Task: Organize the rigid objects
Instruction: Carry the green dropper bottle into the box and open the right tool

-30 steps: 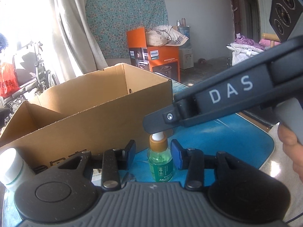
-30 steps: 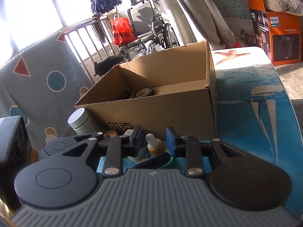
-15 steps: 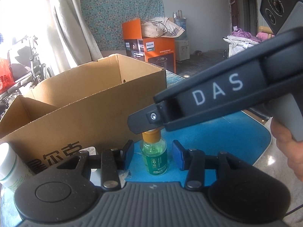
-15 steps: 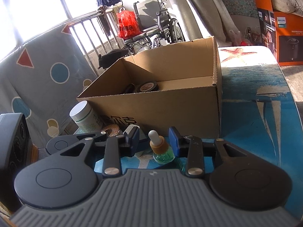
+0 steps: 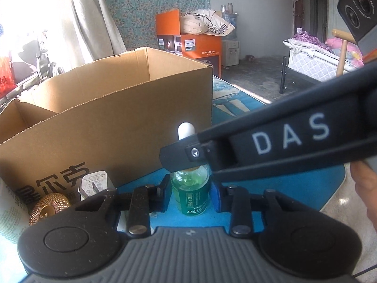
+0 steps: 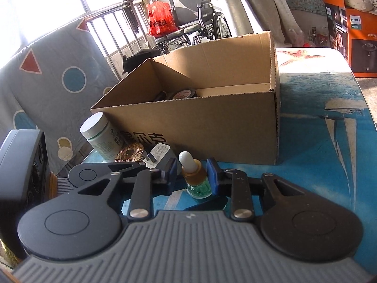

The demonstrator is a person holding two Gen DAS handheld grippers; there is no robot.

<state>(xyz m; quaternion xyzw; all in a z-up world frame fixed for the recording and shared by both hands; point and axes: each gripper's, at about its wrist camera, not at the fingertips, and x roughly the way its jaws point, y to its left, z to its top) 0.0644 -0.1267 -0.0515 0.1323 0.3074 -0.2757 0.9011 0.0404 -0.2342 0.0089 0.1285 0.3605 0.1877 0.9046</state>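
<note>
Over on the far left, a white jar [image 6: 100,136] stands on the desk [image 6: 318,146] against the front wall of the cardboard box [image 6: 212,127]. Just beside it lies a gold ribbed disc [image 6: 129,152], and next along, a white plug adapter [image 6: 157,154] with its prongs showing, tucked up near the box. From the left wrist view, that same gold ribbed disc [image 5: 50,204] and white plug adapter [image 5: 95,184] sit just left of the left tongs [image 5: 190,194], in front of the cardboard box [image 5: 113,127].

Now the middle, and here is the action. The dropper bottle [image 6: 194,176] stands upright on the blue desk, just in front of the box, white bulb on top, amber collar, green liquid below. The right tongs [image 6: 192,176] sit either side of its collar, blue pads very close; whether they are actually pressing on it, I cannot tell. In the left view the dropper bottle [image 5: 190,188] stands between the left tongs, whose pads are apart with a sliver of space on each side of the glass. The right tongs [image 5: 179,158] cross in front of the neck here.

Inside the box, a couple of dark round tins [image 6: 183,93] lie at the bottom. On the right, the ocean-print desk [image 5: 271,184] stretches away, with an orange Philips carton [image 6: 358,35] beyond it.
</note>
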